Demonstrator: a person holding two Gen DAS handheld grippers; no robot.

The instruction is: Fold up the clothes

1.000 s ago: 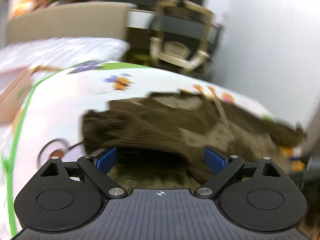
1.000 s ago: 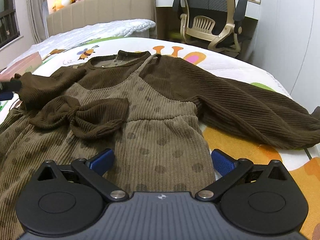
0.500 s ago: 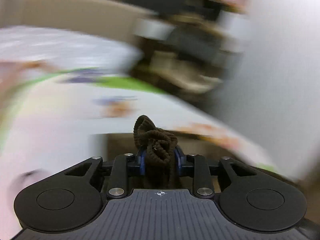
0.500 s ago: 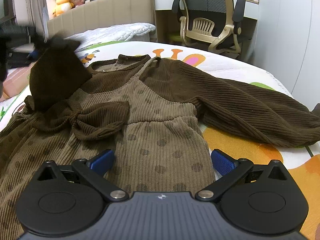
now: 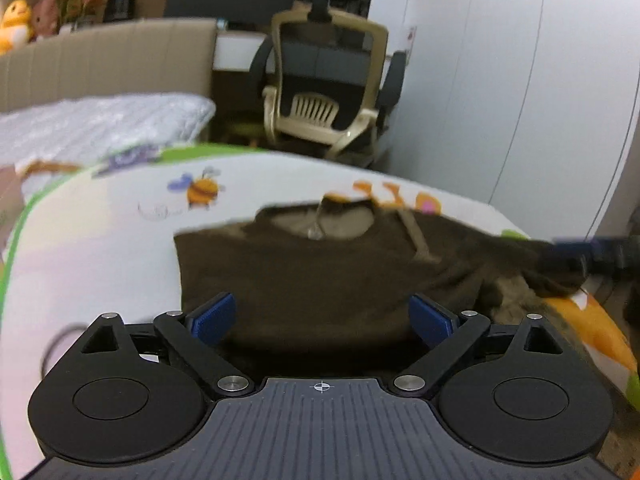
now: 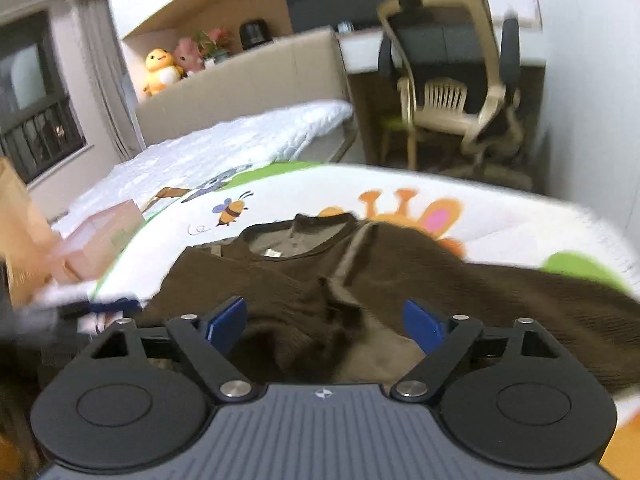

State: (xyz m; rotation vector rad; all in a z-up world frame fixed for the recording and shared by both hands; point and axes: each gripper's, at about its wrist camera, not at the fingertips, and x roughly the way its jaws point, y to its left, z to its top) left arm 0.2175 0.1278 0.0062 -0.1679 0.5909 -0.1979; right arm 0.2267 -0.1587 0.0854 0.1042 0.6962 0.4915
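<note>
The brown dress (image 5: 304, 276) lies on the printed bed cover (image 5: 100, 232), one sleeve (image 6: 240, 284) folded across its chest. Left hand-held gripper (image 5: 322, 318) and right hand-held gripper (image 6: 324, 322) hover over it, jaws apart, empty. A pink box (image 6: 100, 236) sits left.

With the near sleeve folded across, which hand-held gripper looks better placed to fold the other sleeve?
Probably the right hand-held gripper: open, and the brown corduroy dress's unfolded sleeve stretches out on its side.

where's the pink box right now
In the right wrist view the pink box sits at the left on the bed, beside the cartoon-print sheet and left of the brown dress.
</note>
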